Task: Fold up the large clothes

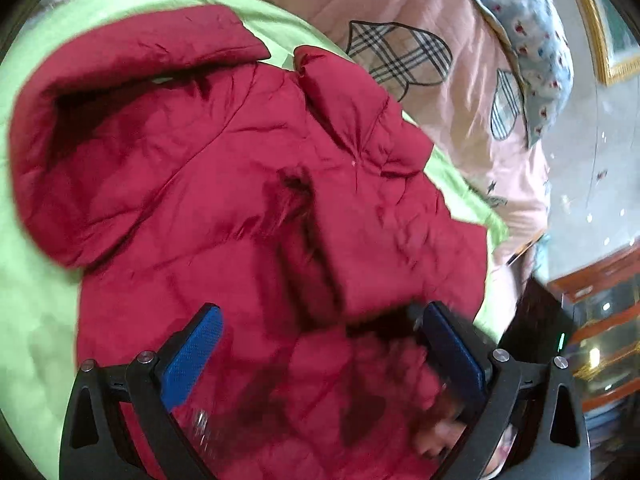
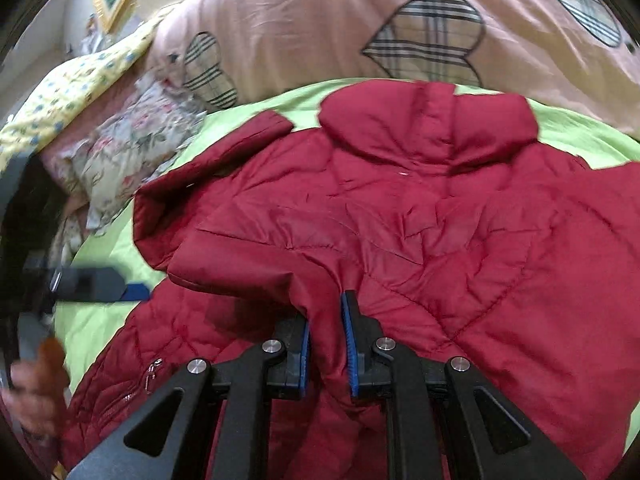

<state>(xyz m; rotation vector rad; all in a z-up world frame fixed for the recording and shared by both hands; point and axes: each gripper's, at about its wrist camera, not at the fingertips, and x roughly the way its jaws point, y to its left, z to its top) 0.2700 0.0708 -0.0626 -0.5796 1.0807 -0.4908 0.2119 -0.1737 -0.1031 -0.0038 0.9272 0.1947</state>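
Observation:
A red quilted hooded jacket (image 1: 224, 184) lies on a green sheet (image 1: 36, 280); it also shows in the right wrist view (image 2: 440, 220), hood at the far side. My left gripper (image 1: 320, 340) is open, its blue-padded jaws wide apart just above the jacket's lower part. It appears blurred at the left edge of the right wrist view (image 2: 132, 292). My right gripper (image 2: 326, 340) is shut on a pinched fold of the jacket near a sleeve folded across the body.
A pink quilt (image 2: 340, 32) with plaid heart patches lies beyond the jacket. Floral pillows (image 2: 132, 144) sit at the left in the right wrist view. A blue patterned cloth (image 1: 528, 40) and a wooden glass cabinet (image 1: 600, 320) are at the right in the left wrist view.

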